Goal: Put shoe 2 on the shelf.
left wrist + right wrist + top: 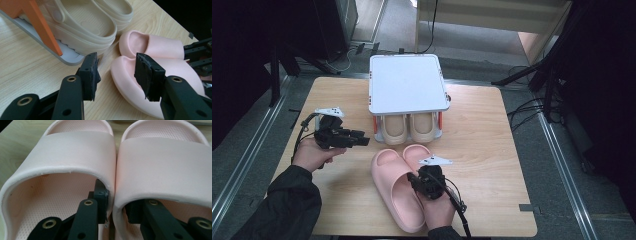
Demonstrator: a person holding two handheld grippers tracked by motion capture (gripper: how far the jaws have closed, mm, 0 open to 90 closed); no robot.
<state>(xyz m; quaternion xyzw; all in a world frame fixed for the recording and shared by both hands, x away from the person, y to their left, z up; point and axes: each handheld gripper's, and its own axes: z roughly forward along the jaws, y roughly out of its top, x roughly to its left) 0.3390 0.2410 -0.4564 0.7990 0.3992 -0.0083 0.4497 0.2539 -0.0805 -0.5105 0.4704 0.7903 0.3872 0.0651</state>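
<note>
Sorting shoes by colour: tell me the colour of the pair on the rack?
Beige slippers, clearest in the left gripper view.

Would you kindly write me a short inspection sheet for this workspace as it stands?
Surface: light wooden table, bare apart from the items below.
Job's things: pair of pink foam slippers side by side at the near edge; pair of beige foam clogs on the lower level of a white two-tier shoe rack with orange posts.
Clutter: nothing seen.
Grippers: right tool has one jaw inside each pink slipper, pinching their adjoining inner strap walls together; left tool open, nothing between its jaws, aimed at the slippers' toes.
Cables: a black cable trails from the right tool.
Surroundings: grey floor, dark stands, loose floor cables.
</note>
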